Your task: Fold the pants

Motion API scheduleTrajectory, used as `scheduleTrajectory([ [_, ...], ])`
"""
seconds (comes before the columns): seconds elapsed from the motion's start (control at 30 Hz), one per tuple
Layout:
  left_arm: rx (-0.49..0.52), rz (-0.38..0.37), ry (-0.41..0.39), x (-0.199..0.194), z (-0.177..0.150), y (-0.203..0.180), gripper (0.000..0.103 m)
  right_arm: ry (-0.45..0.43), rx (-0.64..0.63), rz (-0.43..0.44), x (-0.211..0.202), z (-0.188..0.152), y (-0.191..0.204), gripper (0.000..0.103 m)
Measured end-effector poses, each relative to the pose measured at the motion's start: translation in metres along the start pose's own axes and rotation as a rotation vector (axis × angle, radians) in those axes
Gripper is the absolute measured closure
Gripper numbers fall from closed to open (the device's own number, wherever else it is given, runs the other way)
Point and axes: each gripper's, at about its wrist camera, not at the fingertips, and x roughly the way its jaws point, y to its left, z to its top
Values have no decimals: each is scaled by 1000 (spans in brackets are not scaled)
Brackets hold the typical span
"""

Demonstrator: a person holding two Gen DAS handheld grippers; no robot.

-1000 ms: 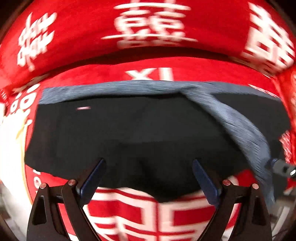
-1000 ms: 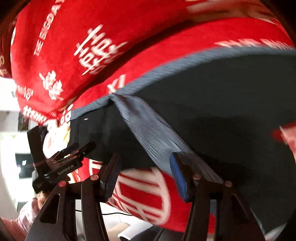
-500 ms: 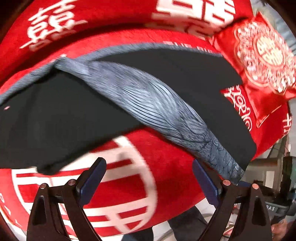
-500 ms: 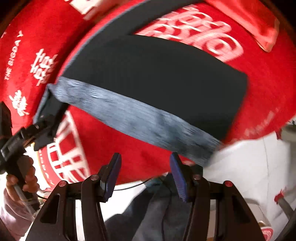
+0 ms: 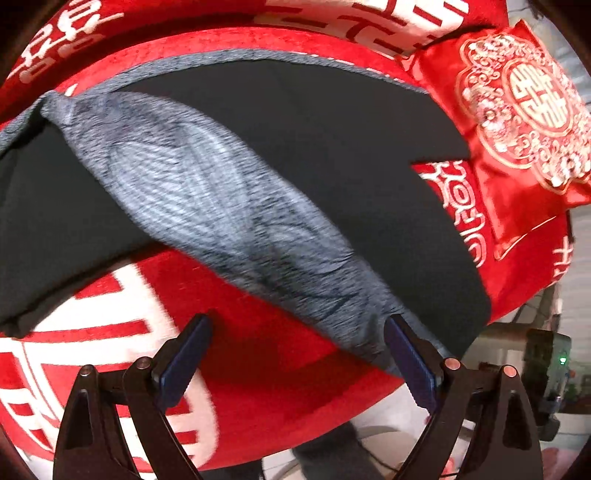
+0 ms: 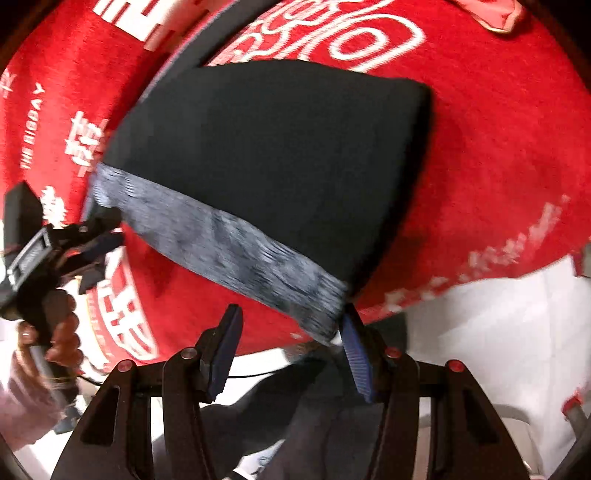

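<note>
Now both hand-held grippers, left [image 5: 297,354] and right [image 6: 291,347], hover open near the black pants' [image 5: 332,155] grey waistband [image 5: 229,221], gripping nothing. Right's jaws have just been narrowing. Next: pinch the band's corner at one o'clock.

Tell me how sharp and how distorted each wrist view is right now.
Left wrist view: heavy fisheye bulge, grey waistband smeared by motion, embroidered cushion fairly crisp, left gripper sharp. Right wrist view: same barrel distortion, black pants soft-edged, blanket lettering streaked, dark vignette in the corners.
</note>
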Motion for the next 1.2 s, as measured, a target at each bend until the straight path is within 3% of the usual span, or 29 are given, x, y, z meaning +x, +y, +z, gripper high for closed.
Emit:
scheduleTrajectory([
  [0.07, 7, -16, -15, 1, 5, -8, 9, 12, 6, 27, -1, 4, 3, 97],
  [0.13, 14, -29, -29, -3, 9, -14, 15, 8, 23, 39, -9, 8, 4, 97],
  [0.3, 19, -18, -128, -39, 40, -33, 15, -89, -53, 92, -67, 45, 36, 100],
  [0.5, 6, 67, -275, -88, 82, -31, 15, -212, -215, 97, -127, 153, 82, 100],
  [0.67, -84, 166, -327, -104, 104, -2, 15, -287, -295, 17, -142, 247, 114, 100],
  [0.83, -160, 265, -291, -73, 119, 29, 15, -225, -313, -143, -109, 319, 114, 97],
  [0.9, -160, 340, -248, -42, 126, 41, 15, -159, -331, -239, -84, 336, 114, 88],
  [0.93, -161, 359, -227, -31, 127, 44, 15, -141, -337, -257, -78, 340, 114, 71],
  [0.97, -166, 371, -200, -18, 130, 49, 15, -133, -342, -254, -74, 342, 115, 44],
  [1.03, -188, 389, -161, 2, 134, 57, 15, -160, -366, -224, -78, 340, 121, 17],
  [1.2, -190, 426, -169, 11, 138, 58, 11, -177, -423, -180, -94, 329, 135, 17],
])
